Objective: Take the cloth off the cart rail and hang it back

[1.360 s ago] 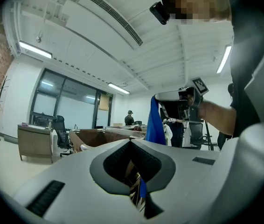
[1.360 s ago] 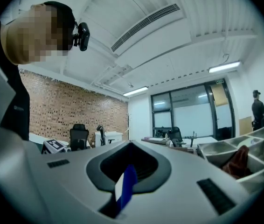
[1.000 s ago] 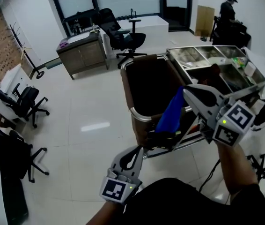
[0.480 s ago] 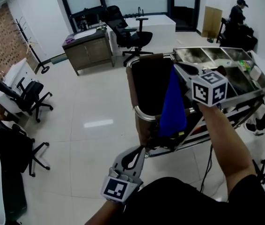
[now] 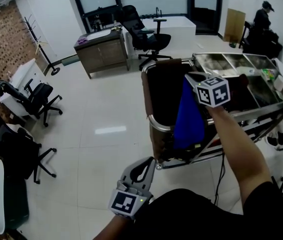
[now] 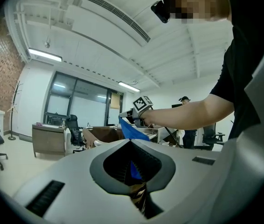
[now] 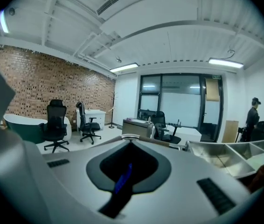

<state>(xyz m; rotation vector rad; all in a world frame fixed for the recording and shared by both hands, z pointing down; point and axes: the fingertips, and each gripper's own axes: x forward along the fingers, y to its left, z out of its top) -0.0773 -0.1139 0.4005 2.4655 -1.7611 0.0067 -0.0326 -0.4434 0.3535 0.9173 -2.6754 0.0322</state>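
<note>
A blue cloth (image 5: 189, 116) hangs straight down from my right gripper (image 5: 191, 77), which is shut on its top edge above the cart's brown bin (image 5: 162, 91). The cloth's lower end dangles in front of the bin's steel rail (image 5: 157, 124); whether it touches the rail I cannot tell. A strip of blue cloth (image 7: 122, 178) shows between the jaws in the right gripper view. My left gripper (image 5: 150, 161) is held low, near my body, shut and empty. From the left gripper view, the cloth (image 6: 133, 130) trails down from the right gripper (image 6: 124, 117).
The steel cart (image 5: 261, 102) carries several metal trays behind the bin. A wooden desk (image 5: 101, 53) and office chairs (image 5: 146, 36) stand farther back, more chairs (image 5: 34, 99) at left. A person (image 5: 264, 26) stands at the far right.
My right gripper has risen and moved farther over the bin, lifting the cloth so it now hangs full length. The left gripper has stayed put.
</note>
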